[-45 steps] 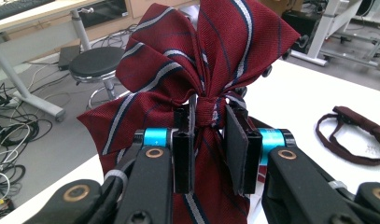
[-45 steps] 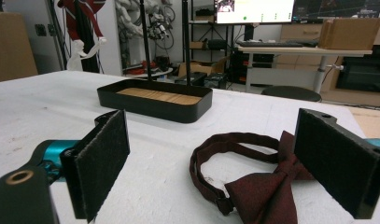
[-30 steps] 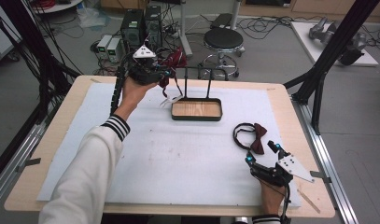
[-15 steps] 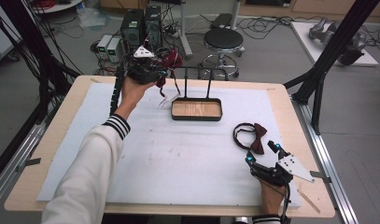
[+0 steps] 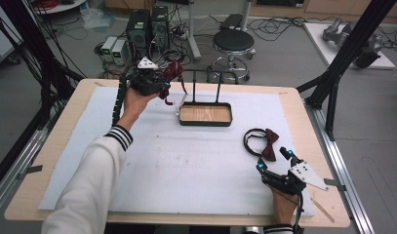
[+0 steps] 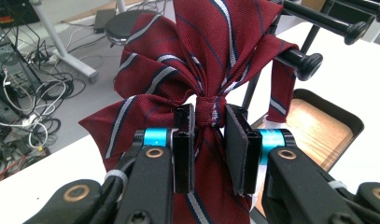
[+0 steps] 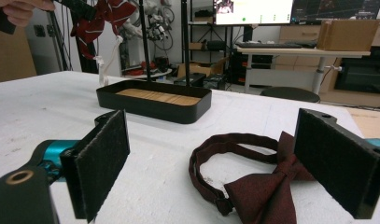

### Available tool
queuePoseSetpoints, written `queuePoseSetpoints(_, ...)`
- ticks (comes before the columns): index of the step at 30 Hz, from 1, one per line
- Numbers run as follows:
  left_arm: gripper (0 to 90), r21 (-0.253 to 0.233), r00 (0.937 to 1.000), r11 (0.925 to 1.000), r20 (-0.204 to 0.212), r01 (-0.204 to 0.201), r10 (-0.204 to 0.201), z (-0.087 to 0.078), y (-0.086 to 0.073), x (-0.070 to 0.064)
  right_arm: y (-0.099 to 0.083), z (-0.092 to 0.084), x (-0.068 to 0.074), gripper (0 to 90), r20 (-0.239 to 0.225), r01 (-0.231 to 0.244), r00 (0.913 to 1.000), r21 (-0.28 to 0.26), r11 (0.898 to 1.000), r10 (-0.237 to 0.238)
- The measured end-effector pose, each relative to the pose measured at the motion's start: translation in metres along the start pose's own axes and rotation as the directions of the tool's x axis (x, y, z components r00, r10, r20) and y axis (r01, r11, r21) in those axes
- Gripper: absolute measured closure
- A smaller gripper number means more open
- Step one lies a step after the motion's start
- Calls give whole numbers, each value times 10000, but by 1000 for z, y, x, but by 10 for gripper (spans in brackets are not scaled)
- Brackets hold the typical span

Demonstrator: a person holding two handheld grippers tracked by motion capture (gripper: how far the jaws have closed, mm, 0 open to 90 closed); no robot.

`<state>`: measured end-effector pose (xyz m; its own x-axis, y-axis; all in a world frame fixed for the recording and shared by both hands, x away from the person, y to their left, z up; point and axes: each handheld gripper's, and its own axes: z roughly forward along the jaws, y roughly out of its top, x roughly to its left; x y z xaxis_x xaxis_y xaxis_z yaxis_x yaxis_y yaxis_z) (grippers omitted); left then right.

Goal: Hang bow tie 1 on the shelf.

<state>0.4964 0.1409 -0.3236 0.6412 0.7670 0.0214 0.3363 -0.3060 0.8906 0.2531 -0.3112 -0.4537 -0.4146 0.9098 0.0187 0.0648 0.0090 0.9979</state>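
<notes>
White sleeve [image 5: 91,180] with dark-striped cuff, black tongs [image 6: 210,140], blue joints

1. The striped bow tie [image 6: 197,79] is showing maroon with white and navy stripes.
2. The plain bow tie [image 7: 267,191] is showing dark burgundy (no pattern).
3. The tray [image 5: 206,122] is showing black walls, a wood-grain floor.

- The striped bow tie [image 6: 197,79] is woven cloth with a faint silky sheen, red with white and navy stripes.
- The dark red bow tie [image 7: 267,191] is matt, finely textured fabric.
- The tray [image 7: 155,108] has smooth matt black walls and a wood-grain floor.
- The rack's pegs [image 6: 299,63] are glossy black.
- The counter [image 5: 186,161] carries a white, slightly rough sheet over a pale wooden edge.
- The right tongs [image 7: 225,163] have fuzzy black pads [image 7: 103,158].
</notes>
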Motion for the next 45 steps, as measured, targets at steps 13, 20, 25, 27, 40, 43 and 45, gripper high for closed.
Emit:
queuePoseSetpoints(13,734,320,9995,9995,318,-25,15,4,-16,-1,0,0,0,102,32,24,10000,20,10000,-25)
queuePoseSetpoints(20,692,251,9993,9997,367,40,-49,1,-16,-1,0,0,1,102,41,35,10000,12,10000,-35)
queuePoseSetpoints(25,528,141,9995,9999,306,-49,45,-2,-15,-1,0,0,0,102,40,76,10000,2,10000,-76)
queuePoseSetpoints(27,414,-34,9994,9999,294,-169,170,-4,-16,-1,0,0,1,102,26,92,10000,-9,10000,-92)
queuePoseSetpoints(40,162,-1636,9929,9859,1059,-354,533,-47,-40,5,0,0,1,102,11,86,10000,-12,10000,-86)
queuePoseSetpoints(43,164,-2022,9932,9784,974,-426,633,-68,-50,6,0,0,1,102,23,75,10000,-27,10000,-75)
queuePoseSetpoints(45,163,-2267,9914,9729,1094,-450,714,-88,-58,8,0,-1,1,102,79,75,9999,-64,10000,-74)
